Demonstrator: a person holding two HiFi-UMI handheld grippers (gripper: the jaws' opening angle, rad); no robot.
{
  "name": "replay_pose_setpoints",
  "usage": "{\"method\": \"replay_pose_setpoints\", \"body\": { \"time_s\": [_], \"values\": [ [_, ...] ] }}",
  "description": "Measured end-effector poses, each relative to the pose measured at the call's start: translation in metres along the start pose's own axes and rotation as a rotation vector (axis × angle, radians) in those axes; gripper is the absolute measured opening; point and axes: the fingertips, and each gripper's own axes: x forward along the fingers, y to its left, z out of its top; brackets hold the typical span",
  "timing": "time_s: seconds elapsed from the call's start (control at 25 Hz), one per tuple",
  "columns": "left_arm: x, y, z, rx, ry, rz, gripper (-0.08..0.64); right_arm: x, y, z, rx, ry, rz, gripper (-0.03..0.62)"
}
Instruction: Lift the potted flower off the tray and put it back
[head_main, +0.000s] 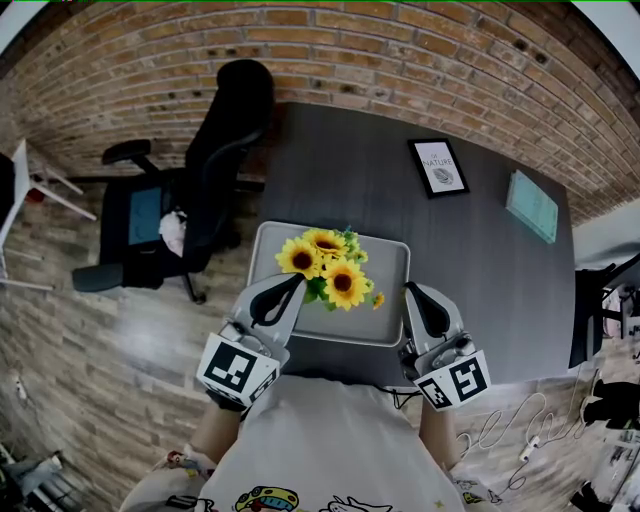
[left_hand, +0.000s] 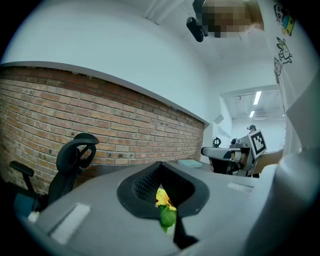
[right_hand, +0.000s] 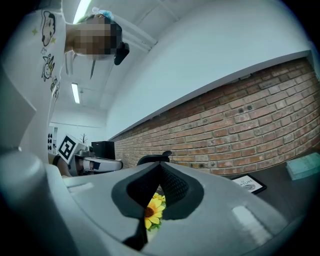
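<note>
Closed fingers (head_main: 276, 301) flank potted flower (head_main: 330, 268) on tray (head_main: 392, 246).

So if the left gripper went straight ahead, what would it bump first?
Probably the potted flower: a green leaf and yellow petals show right beyond the left gripper's shut tips. How near is hard to tell.

I am looking steeply down on a dark table (head_main: 340, 170) where a grey tray (head_main: 392, 256) is carrying the potted flower (head_main: 330, 270), with 3 large yellow blooms showing. I am holding the left gripper (head_main: 297, 281) at the tray's left edge, its tip just beside a bloom, and the right gripper (head_main: 410, 289) at the right edge, both with jaws together. A framed picture (head_main: 438, 167) and a pale green pad (head_main: 531, 205) are lying further back. A black office chair (head_main: 215, 150) is standing left of the table.
</note>
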Motion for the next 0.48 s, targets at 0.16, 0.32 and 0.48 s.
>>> {"method": "replay_pose_setpoints", "body": {
  "time_s": [0.16,0.32,0.48],
  "values": [
    [-0.0001,0.0004,-0.0009,0.0,0.004,0.0,0.0,0.0014,0.0017,-0.0009,0.005,0.007,0.005,0.0],
    [-0.0006,0.0019,-0.0014,0.0,0.002,0.002,0.0,0.0022,0.0016,-0.0018,0.01,0.01,0.005,0.0],
    [-0.0007,0.0032,-0.0023,0.0,0.005,0.009,0.0,0.0022,0.0003,-0.0016,0.021,0.011,0.006,0.0]
  ]
}}
